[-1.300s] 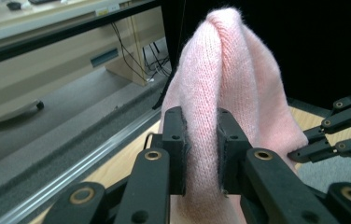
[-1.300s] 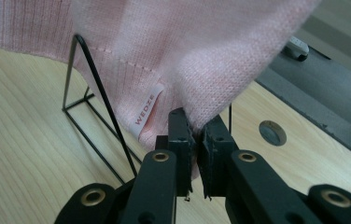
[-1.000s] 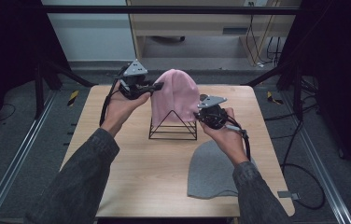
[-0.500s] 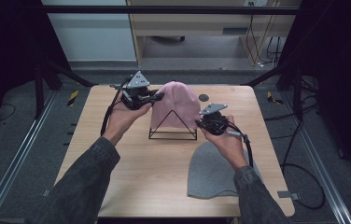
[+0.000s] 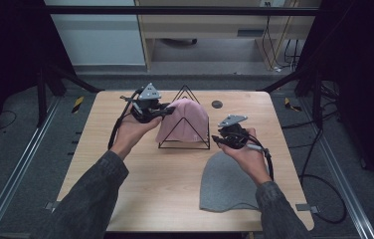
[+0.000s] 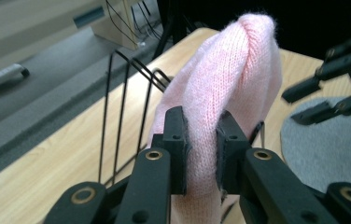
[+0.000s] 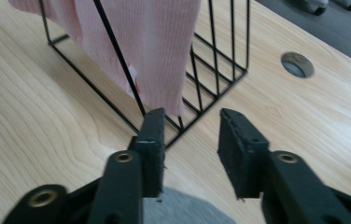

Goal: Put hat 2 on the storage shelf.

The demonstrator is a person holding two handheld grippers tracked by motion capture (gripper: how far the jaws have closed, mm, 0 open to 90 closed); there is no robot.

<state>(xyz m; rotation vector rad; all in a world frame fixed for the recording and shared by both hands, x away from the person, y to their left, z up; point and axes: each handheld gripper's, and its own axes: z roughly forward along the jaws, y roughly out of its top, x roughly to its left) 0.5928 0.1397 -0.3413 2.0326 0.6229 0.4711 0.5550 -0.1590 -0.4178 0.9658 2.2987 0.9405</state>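
Observation:
A pink knit hat hangs over a black wire triangular rack at mid table, and the rack's peak stands bare above it. My left gripper is shut on the hat's left side. In the left gripper view a fold of the pink hat is pinched in the left gripper. My right gripper is open, just right of the rack's front corner. In the right gripper view the right gripper holds nothing and faces the rack and the pink hat's hem.
A grey knit hat lies flat at the table's front right, under my right hand. A round cable hole sits behind the rack. Beyond the table's far edge, cables lie on the floor.
The pink hat has come down and to the left on the rack, baring the rack's peak. My right gripper has drawn back from the hat towards the front.

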